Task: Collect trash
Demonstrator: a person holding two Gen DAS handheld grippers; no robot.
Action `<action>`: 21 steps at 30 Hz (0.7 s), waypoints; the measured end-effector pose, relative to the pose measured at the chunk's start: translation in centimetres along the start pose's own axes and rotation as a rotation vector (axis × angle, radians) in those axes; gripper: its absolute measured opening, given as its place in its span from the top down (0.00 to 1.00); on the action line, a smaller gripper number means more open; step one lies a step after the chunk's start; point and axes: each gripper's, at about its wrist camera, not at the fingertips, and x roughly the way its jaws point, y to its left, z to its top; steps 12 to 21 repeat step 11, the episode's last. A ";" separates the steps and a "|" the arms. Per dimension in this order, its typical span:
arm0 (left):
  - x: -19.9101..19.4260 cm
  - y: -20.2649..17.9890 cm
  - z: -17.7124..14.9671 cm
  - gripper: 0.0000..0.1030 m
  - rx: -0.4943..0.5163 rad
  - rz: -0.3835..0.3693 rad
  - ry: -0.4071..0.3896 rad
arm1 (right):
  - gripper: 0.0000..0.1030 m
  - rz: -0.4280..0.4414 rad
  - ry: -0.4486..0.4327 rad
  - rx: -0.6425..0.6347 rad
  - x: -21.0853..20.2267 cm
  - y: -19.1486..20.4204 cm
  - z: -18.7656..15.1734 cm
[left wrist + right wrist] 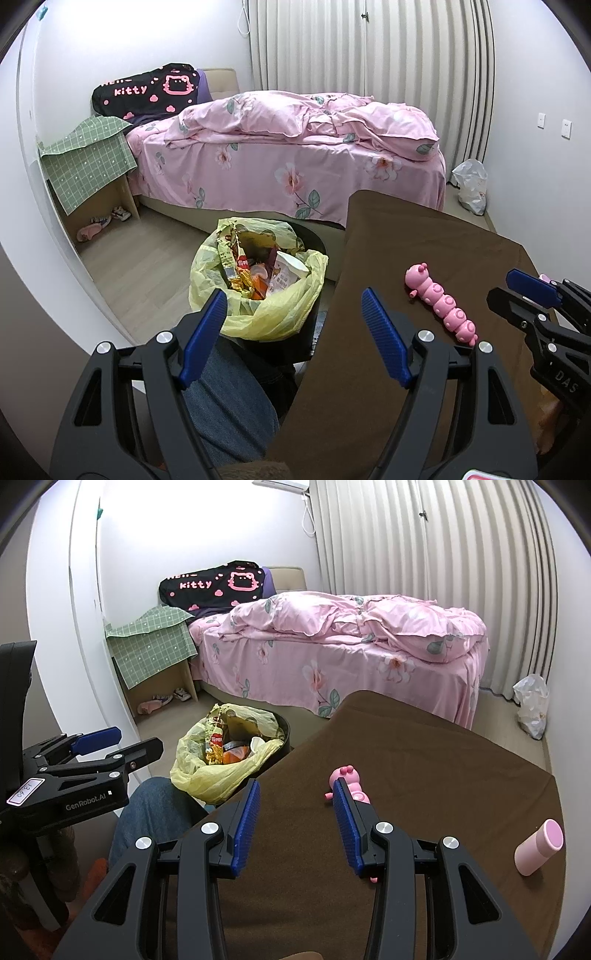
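My left gripper (295,314): wide apart, holding nothing. It hangs by the table edge, with the bin just past it.
My right gripper (295,812): also spread open and holding nothing, above the table.
My finger pads (245,821): blue, bumpy with little ridges, on black plastic arms.
Table (424,746): covered in a soft brown cloth, flat and plain. I see no wrappers left on it.
Pink toy (441,302): a hard, shiny caterpillar made of round balls. It lies on the cloth, close to my right finger. I think it is a toy, not trash.
Pink cup (539,845): smooth and round like a tube, lying on its side near the table's right edge.
Trash (258,273): crinkly snack wrappers and a white paper pack, already down in the bin.
Bin (314,240): black and round, on the floor next to the table, lined with a thin yellow bag (280,317) that is floppy and wrinkled.
White bag (532,705): crumpled plastic on the floor, far off by the bed (351,653). Maybe that is trash too; I cannot tell.
How far: I think most of the job is done.
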 end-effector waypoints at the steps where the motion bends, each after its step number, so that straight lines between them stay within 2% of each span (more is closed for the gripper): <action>1: 0.0 0.0 0.0 0.31 -0.001 0.000 0.000 | 0.62 -0.001 0.000 -0.001 0.0 -0.1 0.0; 3: 0.1 -0.1 -0.1 0.31 -0.002 -0.010 0.010 | 0.62 -0.007 0.001 -0.002 -0.1 -0.3 0.0; 5: 0.8 -0.5 -0.2 0.31 -0.012 -0.056 0.048 | 0.62 -0.031 0.010 -0.015 -0.1 -1.0 -0.2; 6: 1.3 -0.7 -0.2 0.31 -0.021 -0.092 0.072 | 0.60 -0.053 0.019 -0.018 -0.1 -1.6 -0.5; 7: 2.2 -1.2 -0.4 0.31 -0.031 -0.136 0.102 | 0.53 -0.073 0.026 -0.018 -0.1 -2.1 -0.9; 9: 4.5 -3.0 -0.9 0.22 -0.017 -0.196 0.156 | 0.49 -0.104 0.044 -0.017 0.2 -4.1 -2.0; 11: 6.8 -5.1 -1.5 0.19 0.012 -0.208 0.200 | 0.49 -0.111 0.123 -0.019 1.8 -7.0 -3.8; 21: 6.8 -5.1 -1.5 0.19 0.012 -0.208 0.200 | 0.49 -0.111 0.123 -0.019 1.8 -7.0 -3.8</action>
